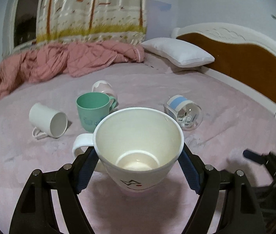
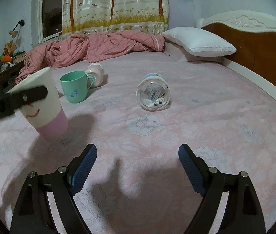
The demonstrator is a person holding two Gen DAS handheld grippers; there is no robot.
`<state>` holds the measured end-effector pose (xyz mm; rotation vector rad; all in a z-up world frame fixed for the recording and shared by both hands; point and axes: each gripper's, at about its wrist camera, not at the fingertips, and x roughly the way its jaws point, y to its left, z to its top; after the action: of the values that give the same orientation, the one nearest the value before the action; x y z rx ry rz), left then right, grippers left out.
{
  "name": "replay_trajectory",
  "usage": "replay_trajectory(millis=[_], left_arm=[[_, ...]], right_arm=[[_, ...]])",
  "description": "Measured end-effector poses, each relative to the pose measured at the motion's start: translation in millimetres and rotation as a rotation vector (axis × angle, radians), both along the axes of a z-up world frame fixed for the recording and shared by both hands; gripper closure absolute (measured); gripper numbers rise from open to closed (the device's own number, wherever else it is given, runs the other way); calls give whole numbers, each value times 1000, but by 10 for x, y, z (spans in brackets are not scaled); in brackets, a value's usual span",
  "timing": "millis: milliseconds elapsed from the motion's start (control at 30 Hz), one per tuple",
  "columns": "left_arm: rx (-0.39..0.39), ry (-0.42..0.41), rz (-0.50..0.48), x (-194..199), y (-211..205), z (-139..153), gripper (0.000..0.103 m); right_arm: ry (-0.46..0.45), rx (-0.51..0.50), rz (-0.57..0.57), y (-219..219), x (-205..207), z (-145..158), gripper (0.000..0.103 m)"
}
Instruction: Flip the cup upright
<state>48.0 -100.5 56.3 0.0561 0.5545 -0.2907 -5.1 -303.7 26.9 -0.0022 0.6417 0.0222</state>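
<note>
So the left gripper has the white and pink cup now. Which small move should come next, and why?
Probably lower the cup a little until its pink base sits flat on the bed, then open the left gripper. Its mouth already faces up, but it is tilted, with the fingers clamped on both sides. Whether the base touches the bed, I cannot tell.

Both views are dim and bluish, lit from overhead indoors, and the window [image 2: 52, 11] is dark. Soft shadows fall on the bedsheet [image 2: 157, 107] near the camera, while the curtain [image 1: 91, 9] shows streaky glare and what seems to be motion blur. Fisheye bending curves the headboard [image 1: 235, 58], and the corners go black.
</note>
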Motion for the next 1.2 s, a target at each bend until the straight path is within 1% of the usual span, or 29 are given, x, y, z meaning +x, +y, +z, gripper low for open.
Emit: replay_trajectory(millis=[100, 133, 167, 233, 267, 333, 367, 500, 633, 700, 833, 933, 1000, 1067, 1100, 1200], left_arm=[[30, -33, -17, -37, -32, -87, 24], [27, -37, -27, -49, -29, -105, 22], [16, -35, -40, -59, -19, -119, 19], [-3, -31, -42, -78, 23, -148, 3], [-1, -53, -23, -109, 47, -147, 0], [14, -115, 8, -193, 98, -129, 0], [21, -131, 15, -237, 128, -127, 0], [1, -135, 48, -390, 287, -143, 0], [-12, -158, 83, -690, 495, -186, 0], [-23, -154, 94, -835, 596, -211, 0], [-34, -114, 114, -1014, 761, -237, 0], [-32, -102, 143, -1080, 857, -330, 0], [-26, -104, 148, -1078, 881, -408, 0], [-6, -85, 146, -1023, 869, -487, 0], [-1, -84, 144, -1007, 861, -520, 0], [30, -91, 158, -996, 805, -613, 0]], right_arm=[[9, -5, 4, 22, 25, -19, 16], [10, -7, 5, 26, 29, -22, 16], [9, -8, 5, 28, 33, -23, 16], [9, -6, 5, 32, 32, -22, 16], [9, -6, 4, 31, 33, -22, 16], [10, -7, 5, 31, 33, -24, 16], [9, -7, 6, 39, 34, -26, 16], [11, -9, 13, 56, 30, -19, 16], [-5, -7, 31, 111, -59, 20, 16], [-11, 4, 43, 153, -123, 40, 16], [-13, 34, 66, 272, -257, 48, 16], [-25, 14, 101, 414, -356, 37, 15], [-28, 10, 129, 495, -379, 25, 15], [-8, 53, 174, 547, -376, -5, 15], [-2, 58, 187, 567, -380, -22, 15], [-15, 27, 183, 622, -393, -65, 15]])
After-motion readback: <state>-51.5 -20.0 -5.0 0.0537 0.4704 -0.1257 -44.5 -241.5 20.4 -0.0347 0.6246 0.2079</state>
